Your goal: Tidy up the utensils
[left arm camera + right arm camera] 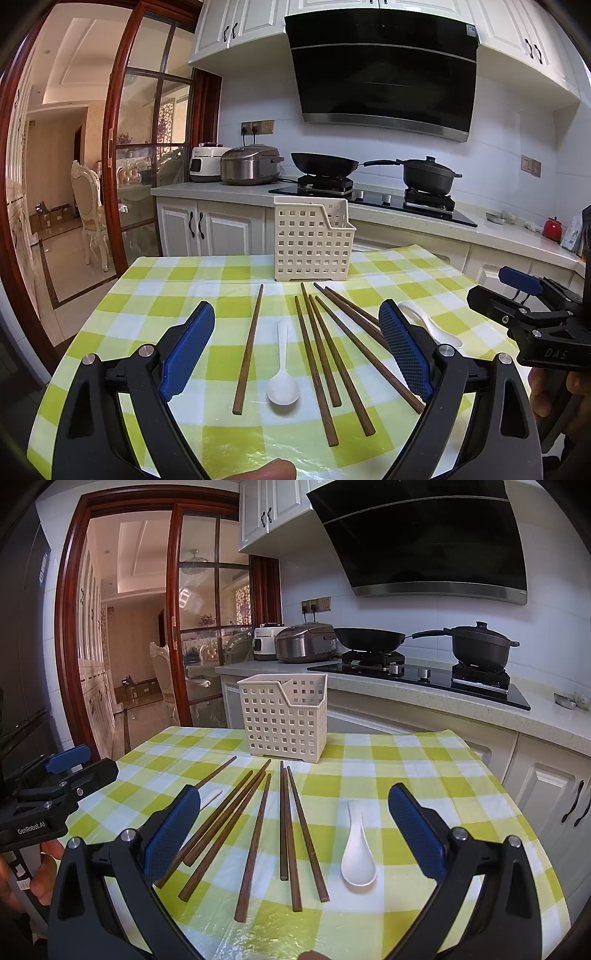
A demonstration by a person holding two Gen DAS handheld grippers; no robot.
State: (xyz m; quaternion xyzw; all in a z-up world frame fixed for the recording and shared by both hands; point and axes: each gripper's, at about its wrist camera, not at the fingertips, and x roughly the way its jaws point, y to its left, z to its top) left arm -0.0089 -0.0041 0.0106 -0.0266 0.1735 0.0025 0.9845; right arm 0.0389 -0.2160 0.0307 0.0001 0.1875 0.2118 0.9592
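Note:
Several brown wooden chopsticks (321,354) lie loose on the checked tablecloth (177,288), also in the right wrist view (284,823). One white spoon (283,380) lies between them; a second white spoon (357,853) lies further right, partly hidden in the left view (432,325). A cream perforated utensil basket (310,240) stands upright behind them (284,716). My left gripper (297,354) is open above the near chopsticks and spoon, holding nothing. My right gripper (291,834) is open above the chopsticks, empty.
The table's edges fall off left and right. Behind it runs a counter with a stove (369,195), a wok (325,162), a pot (428,173) and two rice cookers (251,164). A glass sliding door (147,147) stands at the left.

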